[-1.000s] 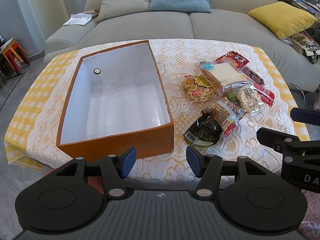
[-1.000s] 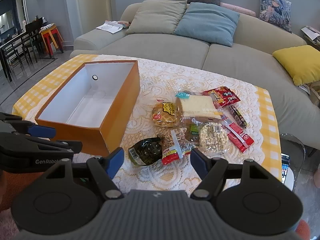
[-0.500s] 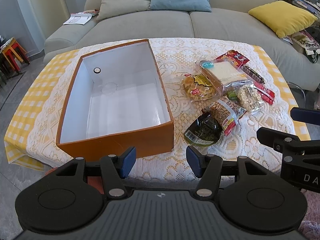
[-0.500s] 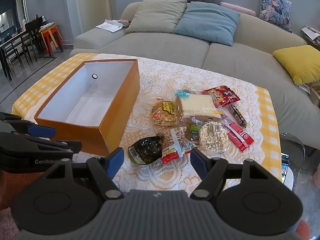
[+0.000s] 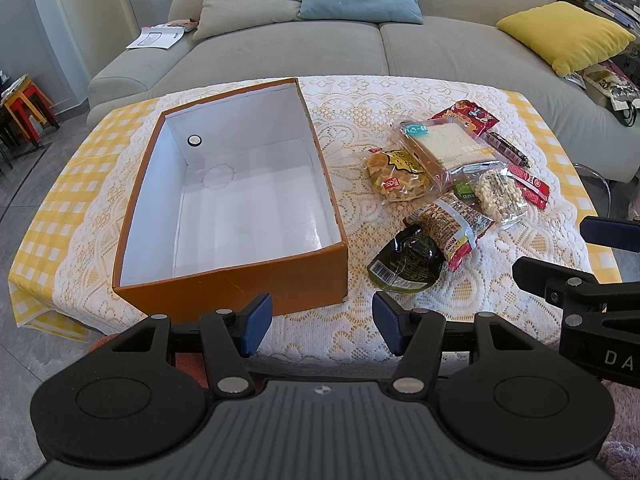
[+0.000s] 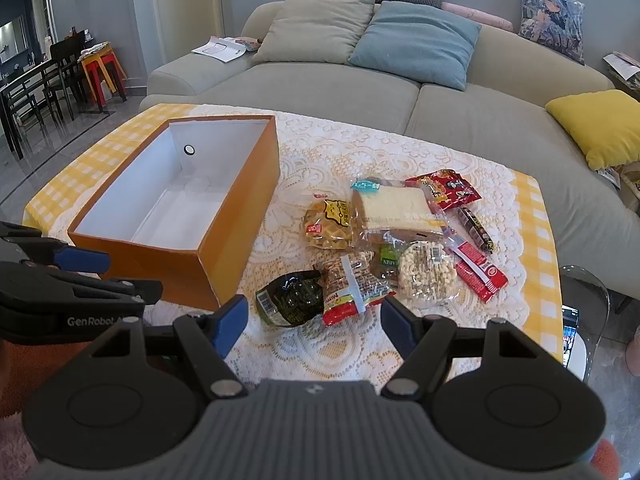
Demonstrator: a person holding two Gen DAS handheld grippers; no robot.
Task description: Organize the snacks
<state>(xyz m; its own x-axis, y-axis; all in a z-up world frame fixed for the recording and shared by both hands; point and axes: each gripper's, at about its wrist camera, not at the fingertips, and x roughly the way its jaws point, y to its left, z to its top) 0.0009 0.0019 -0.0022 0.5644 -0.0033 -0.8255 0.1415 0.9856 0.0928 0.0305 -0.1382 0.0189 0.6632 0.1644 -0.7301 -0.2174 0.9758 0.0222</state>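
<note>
An empty orange box [image 5: 240,292] with a white inside stands on the left of the lace-covered table; it also shows in the right wrist view [image 6: 168,256]. Right of it lies a pile of wrapped snacks: a dark green pack [image 5: 406,262] [image 6: 290,298], a red-ended bread roll [image 5: 454,226] [image 6: 352,282], a waffle [image 5: 396,174], a sandwich [image 5: 446,148] [image 6: 394,210], a puffed rice cake [image 6: 426,274], red packs [image 6: 442,186]. My left gripper [image 5: 322,326] is open and empty at the near table edge in front of the box. My right gripper [image 6: 314,326] is open and empty, just short of the dark green pack.
A grey sofa [image 5: 360,44] with cushions runs behind the table, a yellow cushion [image 5: 568,36] at its right end. A magazine [image 5: 156,36] lies on the sofa arm. Red stools and dark chairs [image 6: 52,76] stand far left. The right gripper [image 5: 576,280] shows at the left view's right edge.
Both grippers have eased slightly toward the table. Jaws stay open and nothing on the table has moved.
</note>
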